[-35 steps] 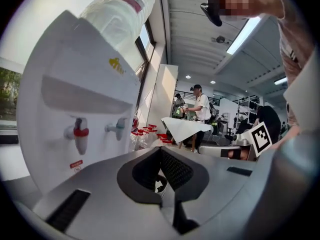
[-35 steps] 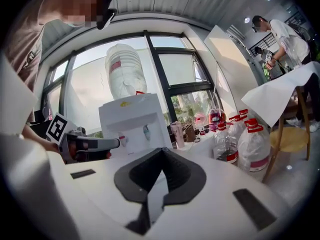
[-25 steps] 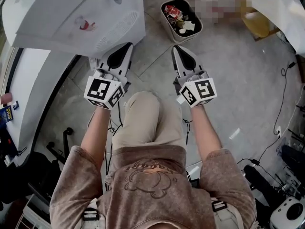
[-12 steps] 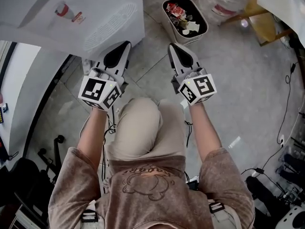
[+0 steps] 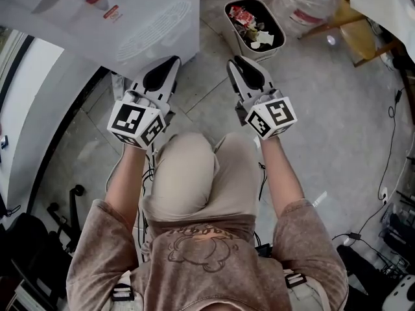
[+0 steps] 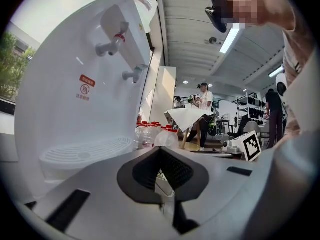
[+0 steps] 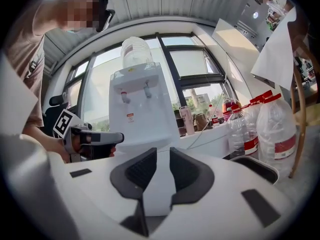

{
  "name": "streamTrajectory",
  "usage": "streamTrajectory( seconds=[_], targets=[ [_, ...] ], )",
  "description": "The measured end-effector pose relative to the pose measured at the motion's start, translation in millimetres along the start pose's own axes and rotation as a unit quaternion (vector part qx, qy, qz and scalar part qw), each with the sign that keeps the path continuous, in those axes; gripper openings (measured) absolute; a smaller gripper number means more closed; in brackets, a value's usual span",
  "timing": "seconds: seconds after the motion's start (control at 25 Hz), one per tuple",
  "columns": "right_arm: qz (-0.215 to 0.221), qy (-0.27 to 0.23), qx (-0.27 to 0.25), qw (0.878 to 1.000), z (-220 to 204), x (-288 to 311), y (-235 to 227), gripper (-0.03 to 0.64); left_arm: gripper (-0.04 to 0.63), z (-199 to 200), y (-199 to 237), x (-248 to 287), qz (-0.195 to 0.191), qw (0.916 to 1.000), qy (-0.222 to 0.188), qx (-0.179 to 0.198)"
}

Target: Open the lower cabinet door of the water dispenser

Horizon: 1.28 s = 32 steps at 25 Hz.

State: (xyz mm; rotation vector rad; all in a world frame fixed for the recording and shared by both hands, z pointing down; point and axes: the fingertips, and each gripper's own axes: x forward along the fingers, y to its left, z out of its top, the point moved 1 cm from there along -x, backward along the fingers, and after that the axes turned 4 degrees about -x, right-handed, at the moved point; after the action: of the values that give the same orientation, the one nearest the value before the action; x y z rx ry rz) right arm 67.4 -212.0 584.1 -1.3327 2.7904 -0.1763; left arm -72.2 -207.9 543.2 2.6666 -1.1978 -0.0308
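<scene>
The white water dispenser (image 5: 130, 24) stands at the upper left of the head view, seen from above. Its two taps and drip tray face me in the left gripper view (image 6: 85, 99). It also stands ahead in the right gripper view (image 7: 142, 114). The lower cabinet door is hidden below both gripper bodies. My left gripper (image 5: 171, 62) points level beside the dispenser's front corner, and its jaws (image 6: 160, 151) are shut on nothing. My right gripper (image 5: 235, 63) is held level to its right. Its jaws (image 7: 160, 156) are opening, with a narrow gap and nothing between them.
A trash bin (image 5: 254, 24) with litter stands just beyond the right gripper. Large water bottles (image 5: 305, 2) and wooden legs are behind it. Cables (image 5: 389, 109) run over the floor at right. The person's knee (image 5: 194, 167) is under both grippers. People stand far off (image 6: 202, 109).
The head view has dropped and shifted, so the dispenser's top fills more of the upper left. Both grippers keep their side-by-side pose over the knee.
</scene>
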Motion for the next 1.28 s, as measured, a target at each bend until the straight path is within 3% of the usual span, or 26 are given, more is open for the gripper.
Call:
streamTrajectory(
  seconds=[0.16,0.32,0.4,1.28],
  targets=[
    [0.015,0.001,0.002,1.000,-1,3,8,0.119,0.017,3,-1,-4,0.000,1.0000,-0.006,-0.002],
    [0.032,0.009,0.004,0.999,-4,9,13,0.241,0.017,6,1,-5,0.000,0.9999,-0.011,-0.002],
    [0.044,0.015,-0.001,0.999,-6,14,14,0.270,0.017,7,1,-5,-0.001,0.9999,-0.011,0.000],
    [0.087,0.072,0.016,0.993,-61,128,-29,0.292,0.017,-3,14,6,0.005,1.0000,0.003,0.001]
  ],
)
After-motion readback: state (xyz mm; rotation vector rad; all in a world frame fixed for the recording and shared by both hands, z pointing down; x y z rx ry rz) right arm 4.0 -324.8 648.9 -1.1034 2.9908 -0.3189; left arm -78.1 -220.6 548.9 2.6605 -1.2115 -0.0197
